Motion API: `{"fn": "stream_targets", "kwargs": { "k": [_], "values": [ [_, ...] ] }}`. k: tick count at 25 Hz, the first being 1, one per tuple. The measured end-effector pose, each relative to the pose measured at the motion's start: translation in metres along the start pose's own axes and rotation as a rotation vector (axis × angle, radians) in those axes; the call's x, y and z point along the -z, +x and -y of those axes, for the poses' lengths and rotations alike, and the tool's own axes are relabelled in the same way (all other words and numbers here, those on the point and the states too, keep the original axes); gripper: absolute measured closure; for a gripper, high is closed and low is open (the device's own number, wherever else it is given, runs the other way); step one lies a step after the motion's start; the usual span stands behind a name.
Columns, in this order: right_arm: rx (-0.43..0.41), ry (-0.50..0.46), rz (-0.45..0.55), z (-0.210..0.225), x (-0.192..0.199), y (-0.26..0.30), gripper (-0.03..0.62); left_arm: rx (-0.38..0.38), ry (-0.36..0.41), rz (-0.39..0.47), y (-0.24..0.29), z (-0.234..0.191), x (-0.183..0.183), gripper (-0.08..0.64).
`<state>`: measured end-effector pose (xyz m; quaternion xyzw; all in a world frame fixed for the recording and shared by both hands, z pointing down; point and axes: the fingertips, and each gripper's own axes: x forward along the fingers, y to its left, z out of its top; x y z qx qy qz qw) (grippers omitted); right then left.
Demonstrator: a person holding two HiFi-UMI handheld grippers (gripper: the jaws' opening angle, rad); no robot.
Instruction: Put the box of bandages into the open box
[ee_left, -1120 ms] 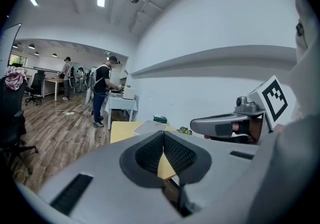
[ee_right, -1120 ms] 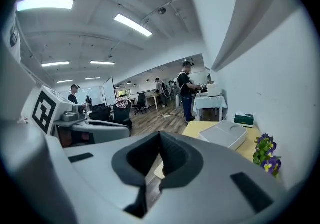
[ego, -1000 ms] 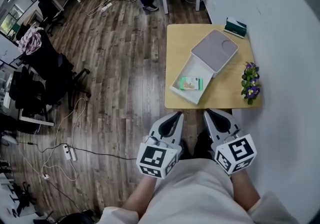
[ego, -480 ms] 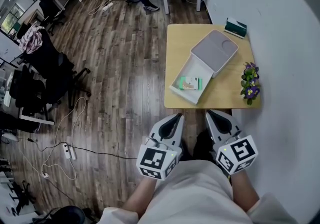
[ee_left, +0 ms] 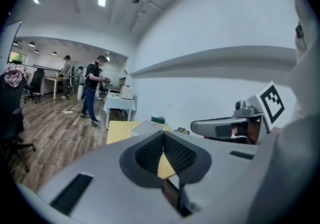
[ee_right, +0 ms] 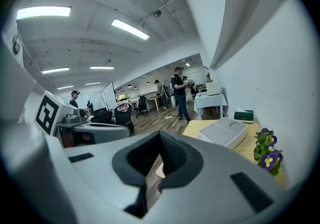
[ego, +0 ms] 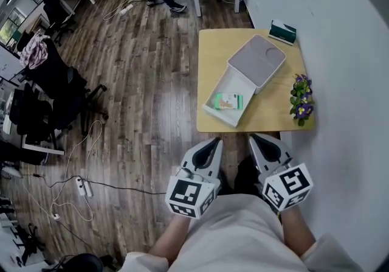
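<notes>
Evidently the placing step was over. On the light wooden table, the grey box sat with its white open tray pulled out toward the near left corner, and the box of bandages already lay inside that tray.

Both tools were held low by the person's body, short of the table's near edge and well apart from everything on it. The left gripper had its ribbed pads pressed together with nothing between them, as its own view confirmed. The right gripper was likewise closed and empty, its tips pointing toward the table.

By my reading nothing remained of the stated task. If any move followed, it would call only for keeping both tools clear of the tray, or, should the tray need closing, for a push along its slide toward the grey case.

The box of bandages lay flat, printed face up. Its long axis ran roughly parallel to the table's near edge, so it sat skewed to the tray's slanted walls. Which end was which was too small to tell.
</notes>
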<state>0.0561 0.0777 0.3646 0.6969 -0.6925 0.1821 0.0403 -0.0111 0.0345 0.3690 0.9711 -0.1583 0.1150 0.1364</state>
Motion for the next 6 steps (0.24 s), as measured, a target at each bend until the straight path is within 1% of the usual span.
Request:
{"fn": "stream_targets", "kwargs": {
  "k": [6],
  "values": [
    [-0.004, 0.003, -0.006, -0.0001, -0.0023, 0.0035, 0.589, 0.006, -0.002, -0.002, 0.0017, -0.0027, -0.0025, 0.554]
  ]
}}
